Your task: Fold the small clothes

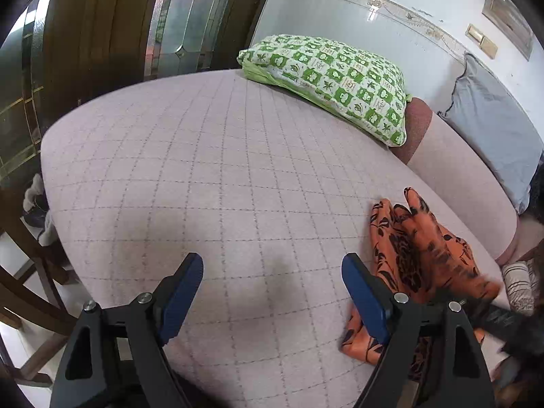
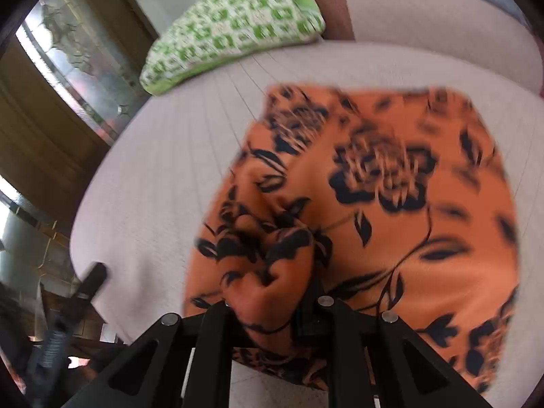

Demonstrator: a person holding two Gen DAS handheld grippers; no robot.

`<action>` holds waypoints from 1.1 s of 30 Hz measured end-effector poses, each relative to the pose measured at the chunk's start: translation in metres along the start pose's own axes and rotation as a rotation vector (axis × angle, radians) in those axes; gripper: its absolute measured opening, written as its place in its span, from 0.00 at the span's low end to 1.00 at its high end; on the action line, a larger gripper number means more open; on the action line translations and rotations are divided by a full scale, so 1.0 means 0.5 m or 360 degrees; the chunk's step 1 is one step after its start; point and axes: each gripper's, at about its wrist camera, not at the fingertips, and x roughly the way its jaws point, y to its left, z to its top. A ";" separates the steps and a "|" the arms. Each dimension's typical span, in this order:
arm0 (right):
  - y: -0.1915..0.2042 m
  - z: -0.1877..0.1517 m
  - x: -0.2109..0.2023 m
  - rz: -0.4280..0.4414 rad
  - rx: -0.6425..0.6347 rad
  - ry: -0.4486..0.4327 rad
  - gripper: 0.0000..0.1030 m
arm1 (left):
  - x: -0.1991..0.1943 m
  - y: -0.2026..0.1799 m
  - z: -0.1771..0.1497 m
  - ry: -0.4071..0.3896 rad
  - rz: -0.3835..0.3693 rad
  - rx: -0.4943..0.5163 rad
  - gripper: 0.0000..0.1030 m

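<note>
At the far left of my left wrist view, a dark wooden door with a leaded glass panel (image 1: 176,17) stands behind the bed. My left gripper (image 1: 272,292) hovers over the pale pink quilted bedcover with a stitched grid (image 1: 204,170), its two blue-padded fingers (image 1: 180,299) spread wide apart with nothing between them. Further back, a green and white patterned pillow (image 1: 329,81) lies at the far edge of the bed, and right of it a grey cushion (image 1: 493,129) leans against the white wall. Just beside my left gripper's right finger lies the orange fabric garment printed with black flowers (image 1: 414,255), bunched up near the bed's front right part.

In my right wrist view, which is blurred, the same orange garment spreads over the bedcover. My right gripper (image 2: 272,289) looks clamped on a gathered fold of it, though the cloth hides the fingertips, so I cannot be fully sure. The green pillow sits beyond, upper left.
</note>
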 end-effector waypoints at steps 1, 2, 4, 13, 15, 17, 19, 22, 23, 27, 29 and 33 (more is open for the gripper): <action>0.005 0.009 -0.024 0.0004 -0.0003 -0.0050 0.13 | -0.001 0.002 -0.002 0.0005 -0.0010 -0.0010 0.82; 0.010 0.014 -0.046 0.0010 0.0000 -0.0096 0.13 | -0.001 -0.005 0.000 0.0000 -0.0015 -0.0015 0.82; 0.023 0.014 -0.074 0.0034 0.0008 -0.0178 0.13 | -0.008 0.000 0.003 -0.0016 -0.0012 -0.0015 0.82; 0.083 -0.060 0.055 0.0173 -0.0081 0.0030 0.57 | -0.008 -0.007 -0.008 -0.0004 -0.0030 0.0017 0.82; 0.076 -0.055 0.026 0.0277 -0.0071 -0.0005 0.79 | -0.012 -0.015 -0.009 0.0004 -0.0091 0.0028 0.82; 0.051 -0.059 -0.008 0.0276 -0.0036 -0.0079 0.79 | -0.020 -0.026 -0.012 0.0008 -0.0158 0.0040 0.82; 0.006 -0.073 -0.052 0.0321 0.0084 -0.0176 0.79 | -0.026 -0.044 -0.018 0.0047 -0.0283 0.0076 0.82; -0.065 -0.093 -0.088 0.0281 0.0228 -0.0269 0.79 | -0.029 -0.091 -0.032 0.0128 -0.0436 0.0136 0.82; -0.097 -0.102 -0.100 0.0281 0.0265 -0.0277 0.79 | -0.028 -0.104 -0.037 0.0149 -0.0458 0.0153 0.82; -0.160 -0.128 -0.096 0.0297 0.0439 -0.0271 0.79 | -0.029 -0.162 -0.056 0.0209 -0.0511 0.0270 0.82; -0.181 -0.148 -0.107 0.0308 0.0479 -0.0298 0.79 | -0.022 -0.176 -0.056 0.0226 -0.0498 0.0295 0.81; -0.184 -0.155 -0.111 0.0350 0.0476 -0.0315 0.79 | 0.038 -0.184 -0.045 0.0445 -0.0507 0.0231 0.34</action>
